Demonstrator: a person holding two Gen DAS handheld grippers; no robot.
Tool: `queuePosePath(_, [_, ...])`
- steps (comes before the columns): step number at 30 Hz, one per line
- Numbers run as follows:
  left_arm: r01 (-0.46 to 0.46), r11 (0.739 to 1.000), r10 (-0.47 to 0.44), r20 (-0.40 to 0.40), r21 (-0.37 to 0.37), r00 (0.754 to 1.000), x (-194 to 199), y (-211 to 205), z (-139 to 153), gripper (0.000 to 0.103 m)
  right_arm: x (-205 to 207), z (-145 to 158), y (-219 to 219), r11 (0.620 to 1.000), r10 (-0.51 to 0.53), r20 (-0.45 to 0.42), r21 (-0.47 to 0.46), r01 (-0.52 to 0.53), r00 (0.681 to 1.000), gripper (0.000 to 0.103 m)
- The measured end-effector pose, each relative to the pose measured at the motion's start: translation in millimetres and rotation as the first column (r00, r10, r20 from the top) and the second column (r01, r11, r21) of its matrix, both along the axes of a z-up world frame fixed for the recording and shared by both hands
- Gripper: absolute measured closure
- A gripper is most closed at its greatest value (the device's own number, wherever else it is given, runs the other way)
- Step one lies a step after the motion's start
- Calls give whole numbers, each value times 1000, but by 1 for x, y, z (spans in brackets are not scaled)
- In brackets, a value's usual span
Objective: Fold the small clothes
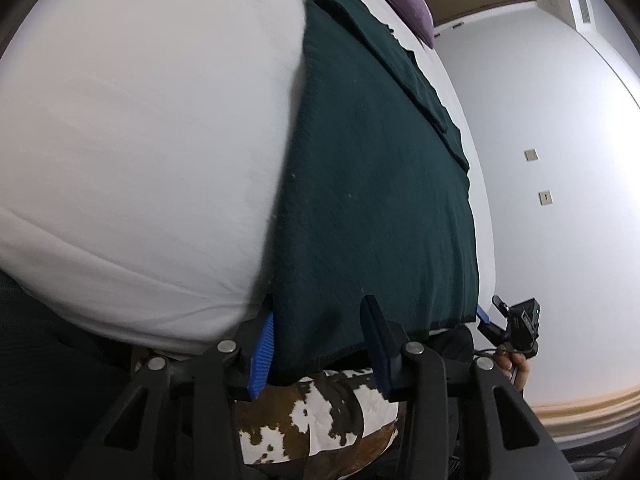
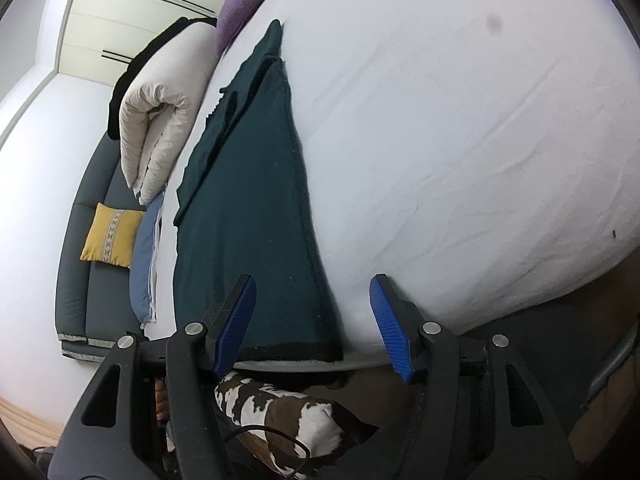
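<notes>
The left gripper (image 1: 320, 340), its black linkage filling the bottom of the left wrist view, points obliquely down at the near hem of one dark green knitted garment (image 1: 376, 200), with the jaws at a middling gap astride that hem; whether the ribbed blue pads (image 1: 262, 354) press the cloth cannot be told. The right gripper (image 2: 316, 324), seen at the bottom of the right wrist view, tilts down likewise and stands fairly wide, its left pad over the garment's black-edged near corner and its right pad over bare sheet, gripping nothing. In the left wrist view that right gripper also shows at the lower right, at the garment's other near corner, with a person's hand (image 1: 516, 368) on its handle. The garment (image 2: 248, 216) lies flat on one white-sheeted bed (image 2: 460, 140), running from the near edge toward the top of each frame, a folded-over layer along its far side. Beyond it are one purple cushion (image 2: 244, 8), one rolled cream duvet (image 2: 164, 108), one yellow cushion (image 2: 112, 236) on a grey sofa (image 2: 76, 280), and below the grippers one brown-and-white cowhide-patterned cloth (image 2: 276, 408).
</notes>
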State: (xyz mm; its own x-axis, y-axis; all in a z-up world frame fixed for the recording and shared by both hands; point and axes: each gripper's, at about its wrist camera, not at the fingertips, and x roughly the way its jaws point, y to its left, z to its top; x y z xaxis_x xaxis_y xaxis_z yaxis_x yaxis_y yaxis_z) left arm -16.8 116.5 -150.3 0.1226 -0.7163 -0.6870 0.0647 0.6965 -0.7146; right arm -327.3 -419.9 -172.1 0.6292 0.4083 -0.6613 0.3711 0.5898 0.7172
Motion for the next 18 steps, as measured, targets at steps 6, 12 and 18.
queuePosePath(6, [11,999,-11,-23,37,1000,-3,-1,-5,93,12,-7,17,997,69,-53,26,-68,996,51])
queuePosePath(12, [8,999,-7,-11,40,1000,-6,4,-2,95,21,-13,25,995,97,-67,45,-94,993,70])
queuePosePath(18, [-29,1000,29,16,3,999,-11,20,10,96,12,-14,22,996,82,-69,29,-80,994,96])
